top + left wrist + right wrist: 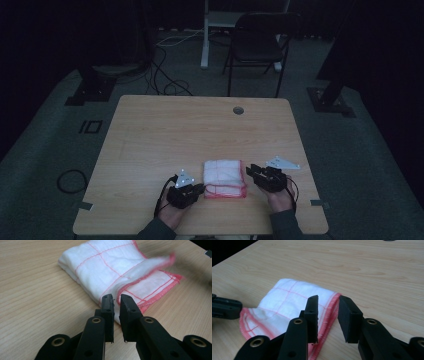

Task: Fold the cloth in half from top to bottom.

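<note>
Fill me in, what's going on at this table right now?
A person is working a folded white cloth with red stitching on a wooden table, one hand-held gripper on each side. The left hand-held gripper sits at the cloth's edge, jaws nearly together, and whether it pinches a layer is unclear. The right hand-held gripper is open over the red hem, nothing clamped.

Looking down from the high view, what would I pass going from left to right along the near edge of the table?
left gripper → folded white cloth with red stitching → right gripper, all on the wooden table.
</note>
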The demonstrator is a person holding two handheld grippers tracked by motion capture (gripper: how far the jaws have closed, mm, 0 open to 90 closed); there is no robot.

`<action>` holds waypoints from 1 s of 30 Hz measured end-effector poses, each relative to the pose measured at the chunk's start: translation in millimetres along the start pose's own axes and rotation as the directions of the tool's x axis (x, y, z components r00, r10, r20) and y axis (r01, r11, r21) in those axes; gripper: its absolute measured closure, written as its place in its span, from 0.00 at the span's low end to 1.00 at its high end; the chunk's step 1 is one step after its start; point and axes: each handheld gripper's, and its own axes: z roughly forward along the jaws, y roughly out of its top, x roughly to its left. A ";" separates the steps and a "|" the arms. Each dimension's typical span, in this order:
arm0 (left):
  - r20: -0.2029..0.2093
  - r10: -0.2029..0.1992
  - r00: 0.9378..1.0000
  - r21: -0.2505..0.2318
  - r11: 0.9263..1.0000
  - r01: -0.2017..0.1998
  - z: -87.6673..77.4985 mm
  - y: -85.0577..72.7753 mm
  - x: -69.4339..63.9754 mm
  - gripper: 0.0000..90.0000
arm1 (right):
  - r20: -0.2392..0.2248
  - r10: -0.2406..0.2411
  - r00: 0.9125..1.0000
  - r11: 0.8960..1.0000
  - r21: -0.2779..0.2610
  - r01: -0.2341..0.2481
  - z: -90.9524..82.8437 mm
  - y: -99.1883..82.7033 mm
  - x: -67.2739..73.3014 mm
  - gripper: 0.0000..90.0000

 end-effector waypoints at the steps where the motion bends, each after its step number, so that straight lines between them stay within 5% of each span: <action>1: -0.003 -0.003 1.000 -0.001 1.000 0.003 -0.5 -0.7 0.5 0.91 | 0.002 0.002 1.000 1.000 -0.001 -0.002 -0.4 -0.1 -0.6 0.77; 10: -0.038 -0.015 0.999 -0.003 1.000 0.014 -8.3 -6.9 8.8 0.90 | 0.071 -0.004 0.997 1.000 0.009 0.003 -1.5 -7.8 -12.6 0.75; 11: -0.054 -0.018 0.998 -0.003 1.000 0.018 -10.1 -8.6 12.7 0.90 | 0.119 -0.004 0.993 1.000 0.023 0.001 -0.3 -14.3 -20.3 0.73; 14: -0.073 -0.025 0.997 -0.007 1.000 0.024 -11.3 -9.4 17.2 0.90 | 0.165 -0.024 0.986 0.999 0.051 0.016 2.7 -21.2 -26.2 0.72; 30: -0.162 -0.040 0.986 -0.014 0.999 0.038 -13.7 -11.7 35.8 0.88 | 0.223 -0.028 0.974 0.995 0.099 0.006 14.3 -29.3 -40.5 0.68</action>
